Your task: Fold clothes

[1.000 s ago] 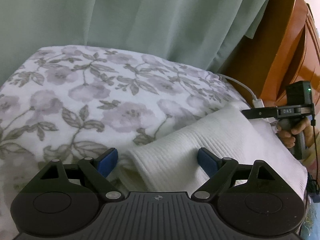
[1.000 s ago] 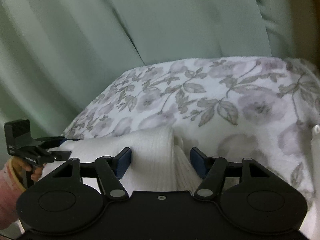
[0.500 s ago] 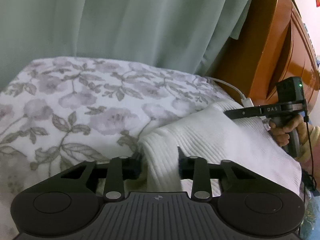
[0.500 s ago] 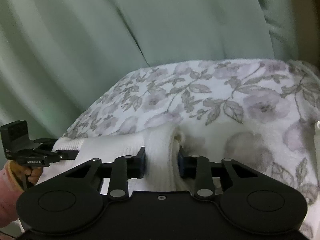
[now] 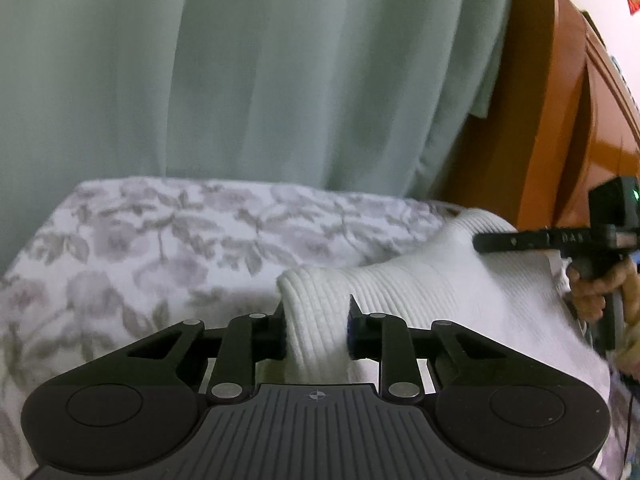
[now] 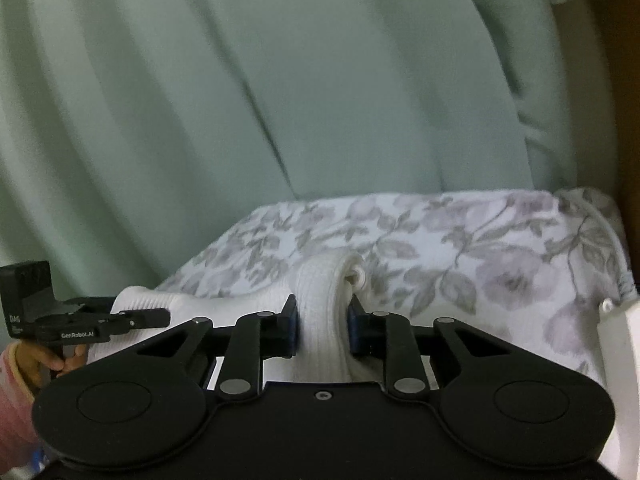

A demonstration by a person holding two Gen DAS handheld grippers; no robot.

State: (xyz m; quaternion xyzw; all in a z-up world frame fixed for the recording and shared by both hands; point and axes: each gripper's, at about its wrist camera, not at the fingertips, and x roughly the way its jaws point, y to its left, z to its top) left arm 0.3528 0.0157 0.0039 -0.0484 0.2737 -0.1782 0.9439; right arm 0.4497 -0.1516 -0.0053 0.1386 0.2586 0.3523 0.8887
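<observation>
A white ribbed knit garment lies on a bed with a floral blanket. My left gripper is shut on a bunched fold at the garment's left end, which is raised off the blanket. My right gripper pinches a fold of the same garment, and its jaws are still closing. The cloth stretches between the two grips. Each wrist view catches the other tool from the side: the right gripper at the right edge and the left gripper at the left. A hand holds each handle.
A pale green curtain hangs right behind the bed. An orange-brown wooden headboard stands at the right. A white object sits on the blanket at the right edge of the right wrist view.
Both grippers went from wide open around the garment's edge to shut on bunched folds. Both have risen, lifting the edge off the blanket, and the views have tilted upward.
</observation>
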